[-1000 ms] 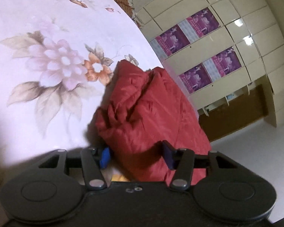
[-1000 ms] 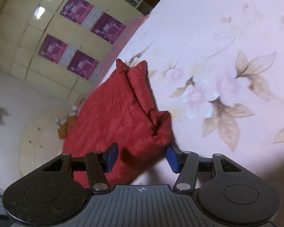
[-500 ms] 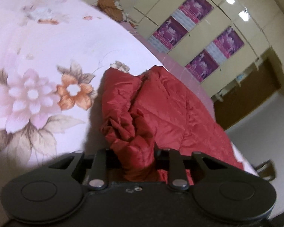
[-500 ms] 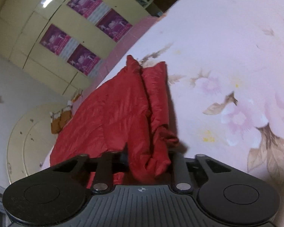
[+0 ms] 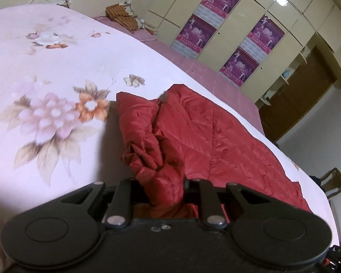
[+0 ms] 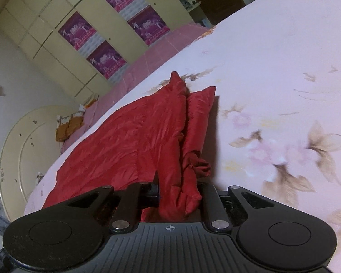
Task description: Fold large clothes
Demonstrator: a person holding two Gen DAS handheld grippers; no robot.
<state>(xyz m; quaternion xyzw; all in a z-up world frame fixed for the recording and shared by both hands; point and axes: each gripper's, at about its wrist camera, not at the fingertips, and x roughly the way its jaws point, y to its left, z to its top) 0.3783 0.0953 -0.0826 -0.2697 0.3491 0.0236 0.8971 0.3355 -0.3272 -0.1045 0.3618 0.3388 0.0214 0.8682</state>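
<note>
Bedspread (image 5: 56,68) bears a red jacket (image 5: 204,136), now pinched at 2 spots.
Left gripper (image 5: 164,195) and right gripper (image 6: 179,195), agape 1 second ago, have clenched its near edge; folding can start.

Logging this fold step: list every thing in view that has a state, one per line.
Left gripper: shut on bunched jacket fabric.
Right gripper: shut on bunched jacket fabric.
Red quilted puffer jacket: lying on the bed, near edge gathered and lifted.
Pink floral bedsheet: spread flat.
Cream wardrobe doors: closed.
</note>
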